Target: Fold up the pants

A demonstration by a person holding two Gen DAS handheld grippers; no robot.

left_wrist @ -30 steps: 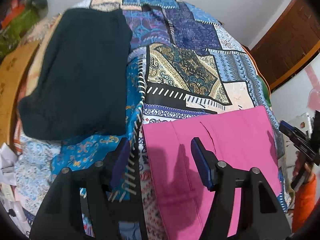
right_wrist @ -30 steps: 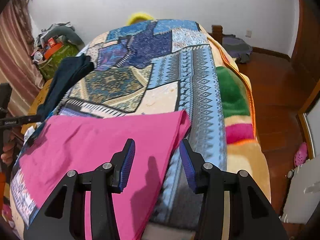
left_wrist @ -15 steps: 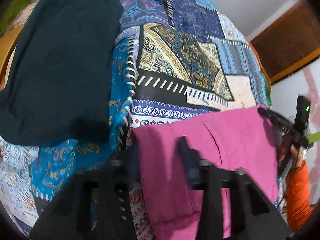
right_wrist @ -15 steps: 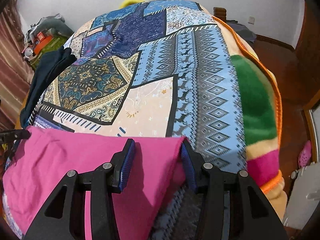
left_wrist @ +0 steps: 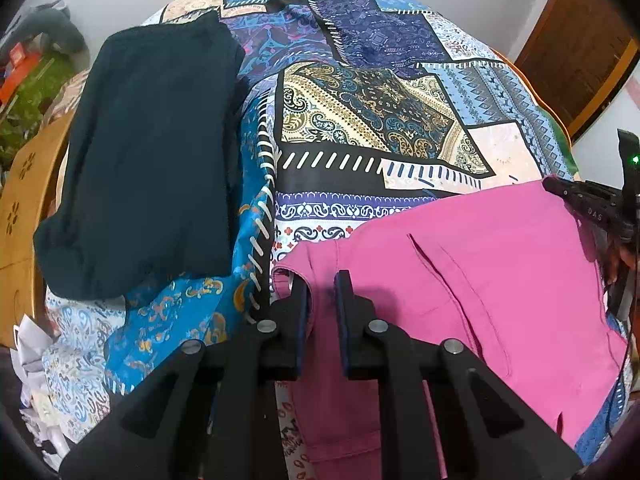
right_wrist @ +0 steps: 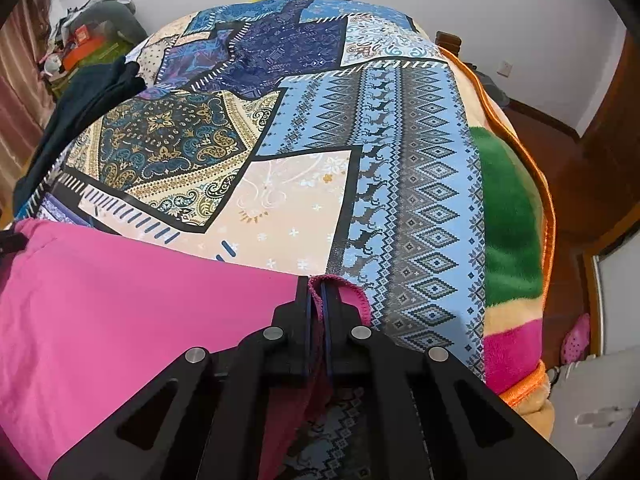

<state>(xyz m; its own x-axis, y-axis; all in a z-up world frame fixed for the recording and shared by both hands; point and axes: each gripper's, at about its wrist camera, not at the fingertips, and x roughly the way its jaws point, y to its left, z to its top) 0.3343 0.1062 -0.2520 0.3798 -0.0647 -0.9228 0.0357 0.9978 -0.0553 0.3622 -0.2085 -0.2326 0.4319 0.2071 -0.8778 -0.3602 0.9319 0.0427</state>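
Observation:
Pink pants [left_wrist: 500, 264] lie spread across the near end of a patchwork bedspread [left_wrist: 360, 112]. My left gripper [left_wrist: 321, 280] sits at their left corner. Its jaws are closing, with pink cloth bunched between the pads and pressed. In the right wrist view the pants [right_wrist: 120, 300] fill the lower left, and my right gripper [right_wrist: 316, 284] is shut on their right corner, the hem pinched between the pads. The right gripper [left_wrist: 588, 208] also shows at the right edge of the left wrist view, with a hand behind it.
A dark folded garment [left_wrist: 148, 152] lies on the bed's left side. A green, orange and pink blanket [right_wrist: 508, 220] hangs over the right edge above a wooden floor [right_wrist: 580, 168]. A wooden board [left_wrist: 24, 184] and clutter [right_wrist: 80, 40] stand to the left.
Both grippers came down onto the pants' near corners and closed on the cloth. The left corner has bunched up between the left jaws; the right hem is now pinched.

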